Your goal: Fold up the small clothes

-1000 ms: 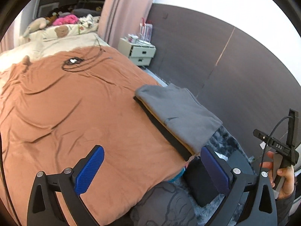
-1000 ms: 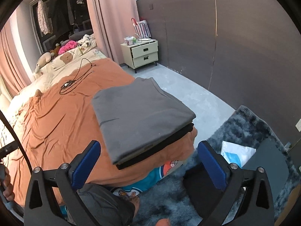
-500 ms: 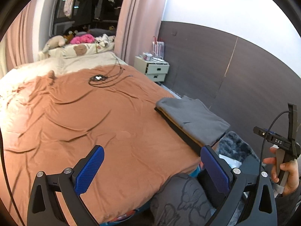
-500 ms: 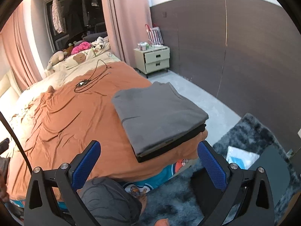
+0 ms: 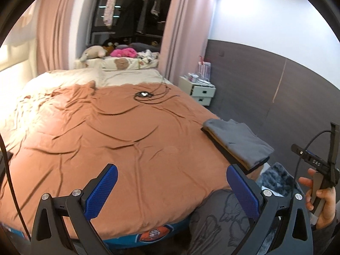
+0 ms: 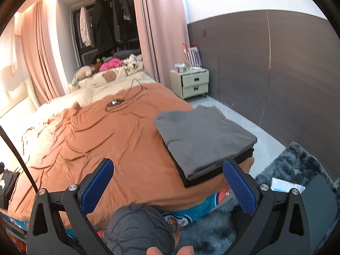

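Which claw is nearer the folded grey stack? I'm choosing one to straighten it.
Right. The right claw hangs open just short of the folded grey stack; the left claw hangs open over bare sheet, stack off to its right.

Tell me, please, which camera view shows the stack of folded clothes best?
The right wrist view: the stack of folded clothes lies close and central, its grey top and dark lower layers clear. The left wrist view shows it smaller, off to the right.
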Motion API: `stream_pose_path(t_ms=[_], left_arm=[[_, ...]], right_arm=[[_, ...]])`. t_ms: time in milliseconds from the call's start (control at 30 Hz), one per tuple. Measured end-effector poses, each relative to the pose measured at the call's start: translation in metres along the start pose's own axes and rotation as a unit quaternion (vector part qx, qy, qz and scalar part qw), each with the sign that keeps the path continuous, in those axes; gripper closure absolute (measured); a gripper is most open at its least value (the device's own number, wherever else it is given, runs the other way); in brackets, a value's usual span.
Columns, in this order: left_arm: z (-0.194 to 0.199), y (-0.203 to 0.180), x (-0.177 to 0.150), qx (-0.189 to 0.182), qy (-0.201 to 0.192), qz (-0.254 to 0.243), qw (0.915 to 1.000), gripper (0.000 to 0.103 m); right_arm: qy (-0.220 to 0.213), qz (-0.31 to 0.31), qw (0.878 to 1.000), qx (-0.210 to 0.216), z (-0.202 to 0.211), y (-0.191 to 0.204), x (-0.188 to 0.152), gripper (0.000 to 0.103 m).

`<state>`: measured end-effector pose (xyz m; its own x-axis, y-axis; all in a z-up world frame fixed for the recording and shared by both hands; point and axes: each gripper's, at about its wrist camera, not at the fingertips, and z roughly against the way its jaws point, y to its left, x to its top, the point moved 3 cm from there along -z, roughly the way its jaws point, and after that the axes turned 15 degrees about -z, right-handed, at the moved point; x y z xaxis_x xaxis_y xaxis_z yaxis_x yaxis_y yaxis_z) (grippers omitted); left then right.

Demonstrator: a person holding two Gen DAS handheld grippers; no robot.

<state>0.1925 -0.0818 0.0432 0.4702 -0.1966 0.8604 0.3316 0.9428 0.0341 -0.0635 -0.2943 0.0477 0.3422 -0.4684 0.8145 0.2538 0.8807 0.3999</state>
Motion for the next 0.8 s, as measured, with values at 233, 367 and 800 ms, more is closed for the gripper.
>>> stream_pose_path(t_ms=[233,367,800], left_arm=[[0.029,0.015,-0.017,0.033,-0.02,0.003,0.9993,0.0],[0.045,0.013,-0.026,0.047,-0.029,-0.013,0.9984,0.0],[0.056,0.009,-0.069,0.072,-0.025,-0.017,0.997,0.0]], right_arm=[[-0.004,0.012,1.0,0.026,0.008,-0.005,-0.023,0.0],[0.002,0.019,0.999,0.036,0.012,-0.005,-0.035,0.0],[0.022,0.048,0.997,0.054,0.02,-0.004,-0.073,0.0]])
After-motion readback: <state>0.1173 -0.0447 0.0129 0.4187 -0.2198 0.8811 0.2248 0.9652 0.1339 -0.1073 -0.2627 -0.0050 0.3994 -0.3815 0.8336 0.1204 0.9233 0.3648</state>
